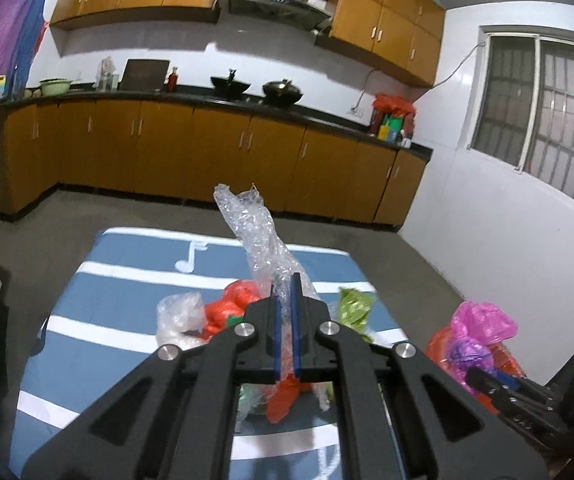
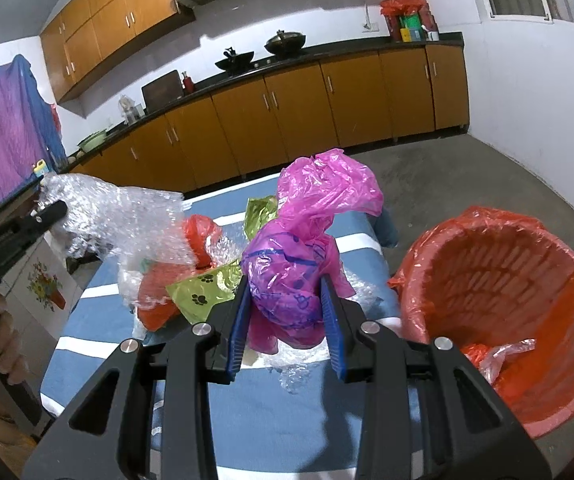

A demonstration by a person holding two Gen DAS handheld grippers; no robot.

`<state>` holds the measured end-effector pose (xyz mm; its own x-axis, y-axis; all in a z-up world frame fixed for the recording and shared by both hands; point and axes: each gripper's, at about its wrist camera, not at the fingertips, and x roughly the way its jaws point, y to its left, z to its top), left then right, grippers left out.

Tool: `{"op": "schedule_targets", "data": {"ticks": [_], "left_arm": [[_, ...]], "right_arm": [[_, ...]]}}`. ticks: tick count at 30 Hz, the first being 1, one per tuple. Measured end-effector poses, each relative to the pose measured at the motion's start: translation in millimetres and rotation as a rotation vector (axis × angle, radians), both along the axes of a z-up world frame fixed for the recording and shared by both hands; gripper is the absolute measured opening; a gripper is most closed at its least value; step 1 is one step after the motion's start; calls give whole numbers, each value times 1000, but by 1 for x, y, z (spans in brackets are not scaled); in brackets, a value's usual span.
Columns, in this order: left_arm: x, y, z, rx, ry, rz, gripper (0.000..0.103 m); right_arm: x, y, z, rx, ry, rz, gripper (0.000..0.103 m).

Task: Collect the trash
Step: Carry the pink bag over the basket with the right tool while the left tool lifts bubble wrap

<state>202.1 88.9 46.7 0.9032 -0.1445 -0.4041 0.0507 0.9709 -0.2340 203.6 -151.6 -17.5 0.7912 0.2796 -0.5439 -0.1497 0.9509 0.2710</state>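
Kitchen all around: wooden cabinets run along the far wall under a dark counter, and a barred window sits on the right. Up front, a blue desk with white stripes carries the trash heap. Beside it on the floor stands the red bin, lined with a red bag, a scrap of crumpled plastic already lying at its bottom.

On to the pile: red bags, a green wrapper with paw prints, a clear bag, all bunched together mid-desk.

And now the left tool — pads pressed tight together, pinching a long strip of bubble wrap that sticks up and away from the pile, clear of the desk. From the right wrist view that same wrap hangs off to the left, well above the heap, with a hand gripping the handle below.

Right tool: fingers part spread but clamped on a pink bag, its crumpled top flaring above the pads, just beside the bin's rim.
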Motion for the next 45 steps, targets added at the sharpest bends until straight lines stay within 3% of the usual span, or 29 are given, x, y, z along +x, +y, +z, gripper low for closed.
{"op": "schedule_targets", "data": {"ticks": [8,18,33,45], "left_arm": [[-26,-34,32,-7,-71,-90,5],[-35,-85,47,-27,-106,-218,5],[-16,-185,10,-90,-26,-427,5],[6,-235,-23,-83,40,-517,5]], "right_arm": [[-16,-25,11,-1,-20,-55,35],[-32,-67,13,3,-26,-150,35],[-52,-137,10,-5,-10,-323,34],[-47,-167,-2,5,13,-391,35]]}}
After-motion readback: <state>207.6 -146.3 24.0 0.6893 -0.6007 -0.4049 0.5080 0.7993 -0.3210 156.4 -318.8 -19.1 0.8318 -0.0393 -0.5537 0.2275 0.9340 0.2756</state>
